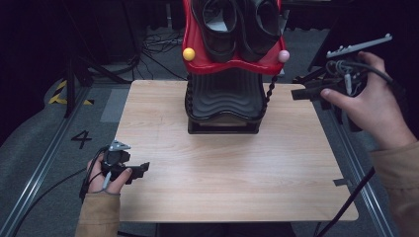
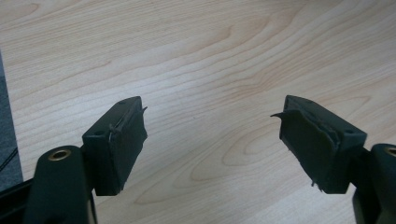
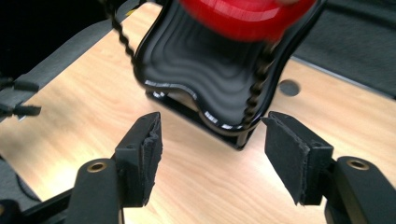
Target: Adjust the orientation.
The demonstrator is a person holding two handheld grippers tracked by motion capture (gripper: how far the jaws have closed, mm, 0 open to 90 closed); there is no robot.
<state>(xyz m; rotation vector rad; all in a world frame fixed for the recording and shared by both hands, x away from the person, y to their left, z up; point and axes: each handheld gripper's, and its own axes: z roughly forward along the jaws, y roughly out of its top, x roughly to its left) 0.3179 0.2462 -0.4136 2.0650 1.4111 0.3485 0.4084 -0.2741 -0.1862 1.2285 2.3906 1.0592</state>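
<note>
Up top, black shoes (image 1: 236, 24) fill the red shelf (image 1: 197, 61) — paired.

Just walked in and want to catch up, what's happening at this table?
A person holds a gripper in each hand at a wooden table. At its far edge stands a two-tier shoe rack: a pair of black shoes sits on the red top shelf, above a bare black lower shelf. The right gripper, open and holding nothing, faces the rack. The left gripper, also open, is low over bare wood.
</note>
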